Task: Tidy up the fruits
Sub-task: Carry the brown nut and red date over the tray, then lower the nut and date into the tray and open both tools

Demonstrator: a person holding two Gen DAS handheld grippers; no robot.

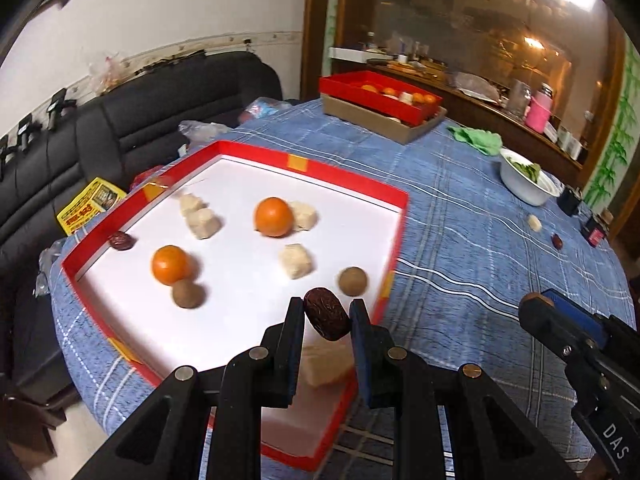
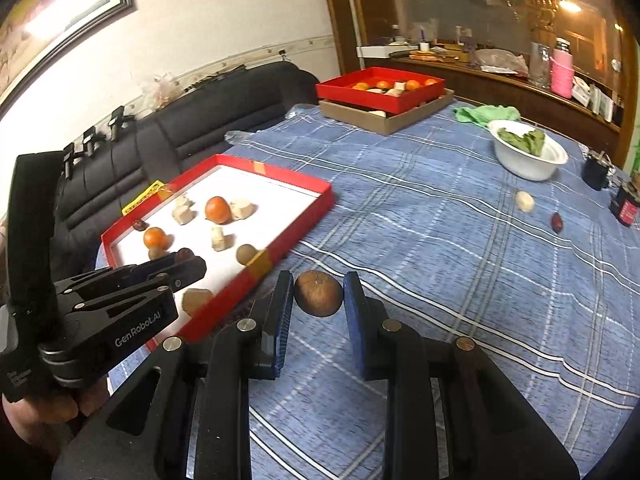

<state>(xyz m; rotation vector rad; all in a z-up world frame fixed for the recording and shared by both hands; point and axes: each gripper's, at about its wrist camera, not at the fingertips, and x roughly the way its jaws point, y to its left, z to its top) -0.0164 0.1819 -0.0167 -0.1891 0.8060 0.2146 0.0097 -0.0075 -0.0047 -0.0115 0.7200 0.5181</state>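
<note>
My left gripper [image 1: 327, 316] is shut on a dark red date [image 1: 326, 319], held above the near part of the red-walled white tray [image 1: 394, 216]. In the tray lie two oranges [image 1: 273, 216], several pale chunks [image 1: 295, 261], two brown round fruits [image 1: 353, 281] and another date [image 1: 120, 240]. In the right wrist view my right gripper [image 2: 319, 294] is shut on a brown round fruit [image 2: 319, 293], over the blue checked cloth just right of the tray [image 2: 320, 196]. The left gripper [image 2: 180, 260] shows there over the tray's near end. A pale chunk [image 2: 525, 201] and a date [image 2: 557, 222] lie loose on the cloth far right.
A second red box [image 2: 380, 98] with oranges sits on a cardboard lid at the table's far side. A white bowl [image 2: 528, 160] of greens, a green cloth [image 2: 486, 114] and small dark jars [image 2: 626, 208] stand at the right. A black sofa [image 1: 140, 120] borders the table's left.
</note>
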